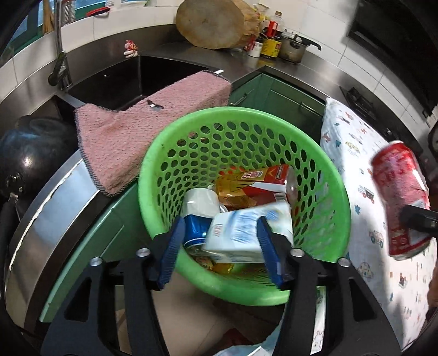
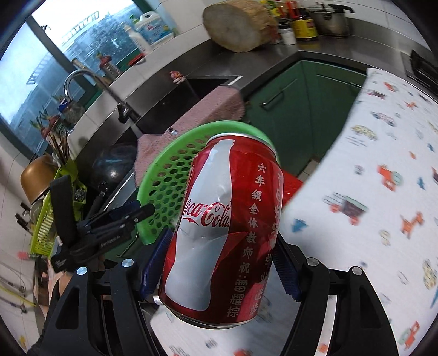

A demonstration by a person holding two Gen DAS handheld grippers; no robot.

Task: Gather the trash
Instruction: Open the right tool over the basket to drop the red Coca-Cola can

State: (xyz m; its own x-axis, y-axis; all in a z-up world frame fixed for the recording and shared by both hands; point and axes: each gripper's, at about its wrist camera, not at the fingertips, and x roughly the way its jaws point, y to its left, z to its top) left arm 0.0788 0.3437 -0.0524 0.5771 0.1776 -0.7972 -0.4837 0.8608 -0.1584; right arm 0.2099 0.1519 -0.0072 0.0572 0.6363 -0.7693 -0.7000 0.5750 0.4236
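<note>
A green perforated basket (image 1: 323, 191) holds trash: a white and blue carton (image 1: 241, 230), a blue can (image 1: 195, 228), a white cup (image 1: 201, 202) and a red and yellow carton (image 1: 257, 180). My left gripper (image 1: 219, 238) is open over the basket, its blue pads on either side of the white carton without clamping it. My right gripper (image 2: 221, 263) is shut on a dented red Coca-Cola can (image 2: 219, 232), held upright just right of the basket (image 2: 161, 175). The can also shows in the left wrist view (image 1: 399, 200).
A pink towel (image 1: 142, 131) hangs over the sink edge (image 1: 115, 79) behind the basket. A white printed cloth (image 1: 369, 191) covers the counter at right. A round chopping block (image 1: 216, 22), pot and bottles stand at the back. A black wok (image 1: 30, 153) sits at left.
</note>
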